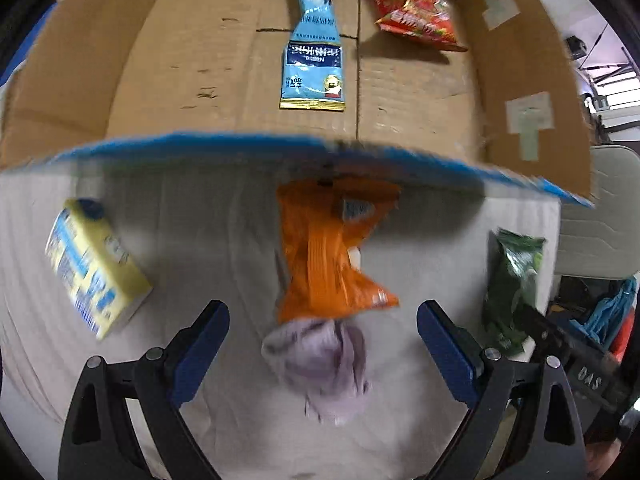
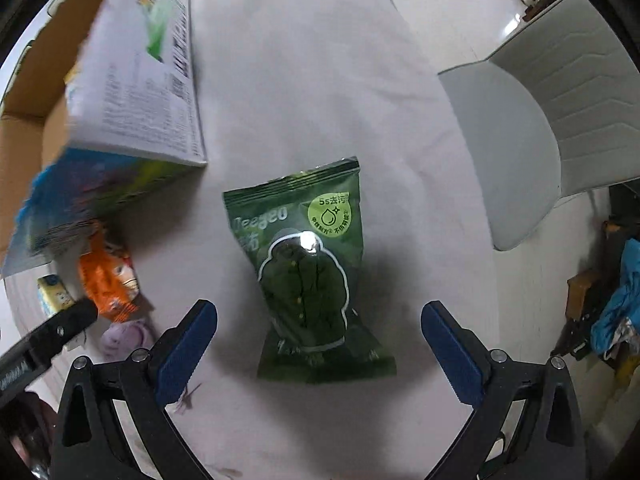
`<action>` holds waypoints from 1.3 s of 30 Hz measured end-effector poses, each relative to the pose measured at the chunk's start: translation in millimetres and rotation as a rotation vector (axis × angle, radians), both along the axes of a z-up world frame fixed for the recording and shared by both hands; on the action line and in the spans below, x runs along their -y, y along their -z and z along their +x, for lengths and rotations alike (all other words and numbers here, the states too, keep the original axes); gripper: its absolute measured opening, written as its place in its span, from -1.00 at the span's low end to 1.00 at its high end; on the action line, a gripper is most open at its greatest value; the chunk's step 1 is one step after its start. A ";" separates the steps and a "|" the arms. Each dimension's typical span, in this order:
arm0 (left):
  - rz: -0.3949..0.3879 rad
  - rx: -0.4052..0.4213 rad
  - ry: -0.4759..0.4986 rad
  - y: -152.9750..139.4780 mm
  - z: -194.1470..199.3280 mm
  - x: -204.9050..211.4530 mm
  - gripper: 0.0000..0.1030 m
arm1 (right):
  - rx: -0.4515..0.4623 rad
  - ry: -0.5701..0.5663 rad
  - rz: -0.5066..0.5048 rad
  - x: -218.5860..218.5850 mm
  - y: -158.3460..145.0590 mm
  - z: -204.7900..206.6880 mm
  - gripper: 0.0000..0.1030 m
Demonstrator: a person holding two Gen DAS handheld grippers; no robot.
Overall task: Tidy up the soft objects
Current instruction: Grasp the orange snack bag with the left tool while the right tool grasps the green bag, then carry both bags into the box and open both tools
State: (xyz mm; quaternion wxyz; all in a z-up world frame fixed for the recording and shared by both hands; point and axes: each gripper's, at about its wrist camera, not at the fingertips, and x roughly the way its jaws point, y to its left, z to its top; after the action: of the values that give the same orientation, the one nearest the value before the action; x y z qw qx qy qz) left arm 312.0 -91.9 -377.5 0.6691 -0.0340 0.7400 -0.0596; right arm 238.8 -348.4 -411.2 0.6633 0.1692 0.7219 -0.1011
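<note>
Left gripper (image 1: 323, 336) wide over lilac cloth (image 1: 320, 364); right gripper (image 2: 319, 336) wide around green packet (image 2: 312, 272)

A bench (image 2: 320, 80) covered with a pale, slightly wrinkled cloth fills most of both views. Off the bench's right edge stands a light grey chair (image 2: 532, 128) with a ribbed, quilted backrest, close beside the bench. Past the chair, on the floor at the far right, lies a heap of clutter that includes crumpled blue fabric (image 2: 624, 300) and some dark, unclear items. In the left wrist view the same chair (image 1: 600, 216) shows at the right, with blue fabric (image 1: 612, 308) below it.
</note>
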 end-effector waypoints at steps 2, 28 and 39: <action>-0.004 -0.012 0.003 9.4 5.7 2.7 0.73 | -0.016 0.007 0.000 1.6 9.1 0.7 1.00; 0.040 0.085 0.043 -6.0 -73.6 -23.5 -0.28 | -0.045 -0.081 0.013 -44.3 -4.2 -37.7 -0.12; -0.013 0.175 0.044 -62.7 -95.0 -35.0 -0.37 | 0.059 -0.149 0.080 -97.1 -73.2 -64.5 -0.14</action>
State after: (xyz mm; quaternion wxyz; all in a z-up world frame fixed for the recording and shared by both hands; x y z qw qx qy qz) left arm 217.0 -56.9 -314.8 0.7295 -0.0171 0.6788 -0.0819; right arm 174.3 -251.3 -338.0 0.6829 0.1442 0.7159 -0.0175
